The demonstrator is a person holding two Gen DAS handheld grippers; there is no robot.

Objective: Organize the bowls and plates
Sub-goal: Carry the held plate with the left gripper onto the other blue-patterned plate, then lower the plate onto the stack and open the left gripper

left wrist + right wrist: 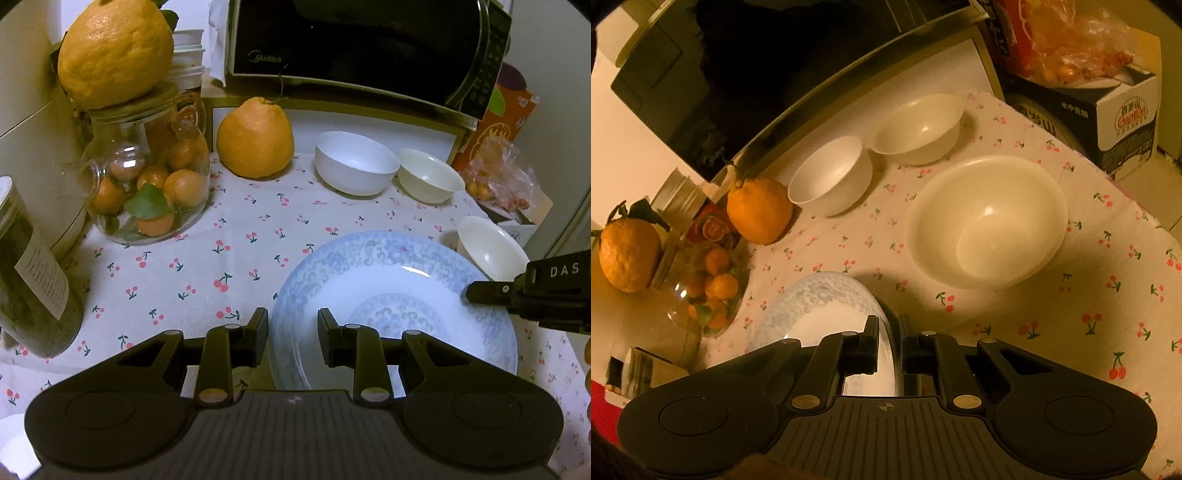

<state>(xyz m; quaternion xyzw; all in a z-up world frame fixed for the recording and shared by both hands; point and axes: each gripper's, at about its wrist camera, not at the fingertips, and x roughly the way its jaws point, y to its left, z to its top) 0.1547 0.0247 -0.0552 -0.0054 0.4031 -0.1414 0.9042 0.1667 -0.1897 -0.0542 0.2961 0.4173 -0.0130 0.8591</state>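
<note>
A stack of blue-patterned plates [395,291] lies on the cherry-print cloth [207,280], several rims showing at its left edge. My left gripper [293,321] straddles that left rim with a narrow gap, one finger outside and one on the plate face. From the right, my right gripper [471,291] reaches in. In the right wrist view it [890,325] is shut on the top plate's rim [820,306]. Behind stand a white bowl [356,162] and a cream bowl [430,175]. Another cream bowl [491,247] sits near the plates' right side.
A black microwave [362,48] runs along the back. A large citrus [255,138] stands beside a glass jar of mandarins [147,184] topped by another citrus [114,51]. A dark jar [29,277] sits at the left. A plastic bag on boxes [498,173] crowds the right.
</note>
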